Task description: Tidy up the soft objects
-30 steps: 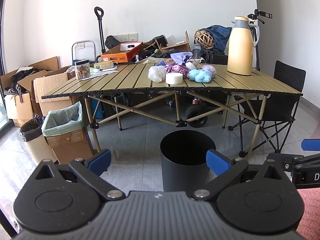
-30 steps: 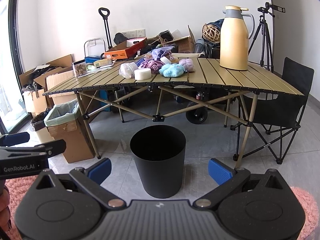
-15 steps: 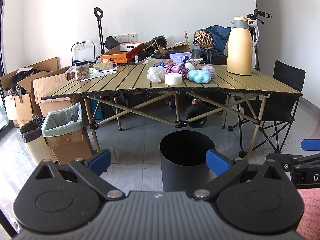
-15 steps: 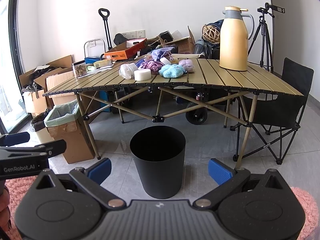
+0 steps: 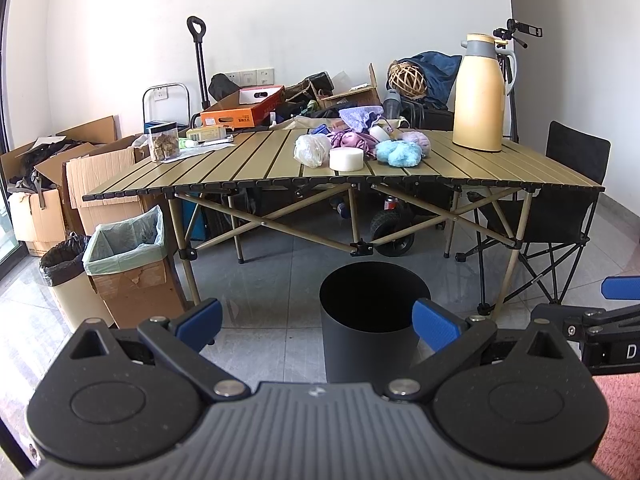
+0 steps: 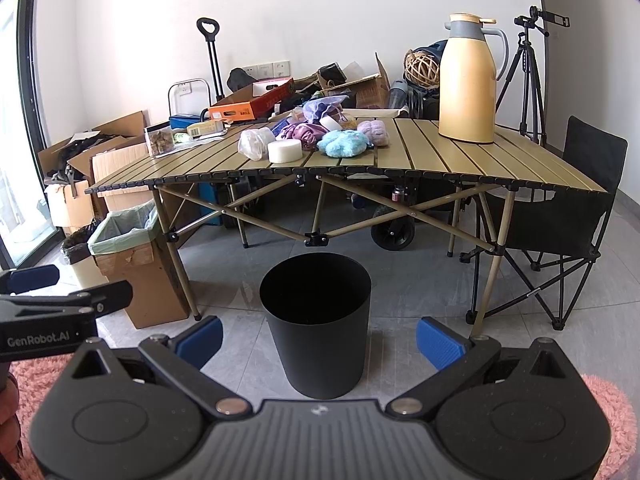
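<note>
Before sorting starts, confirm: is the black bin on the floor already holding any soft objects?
No. In the right wrist view the black bin shows only a dark interior, and the soft objects sit on the table.

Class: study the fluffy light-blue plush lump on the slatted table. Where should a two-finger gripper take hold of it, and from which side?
Probably pinch the fluffy light-blue plush lump across its raised middle, coming from above and the table's near edge. It lies low and wide, its near side looks open, while the pale purple yarn ball and purple satin fabric crowd its far side.

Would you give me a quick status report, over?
Left gripper and right gripper open, empty. Soft objects piled on table; black bin on floor. Nothing blocking.
</note>
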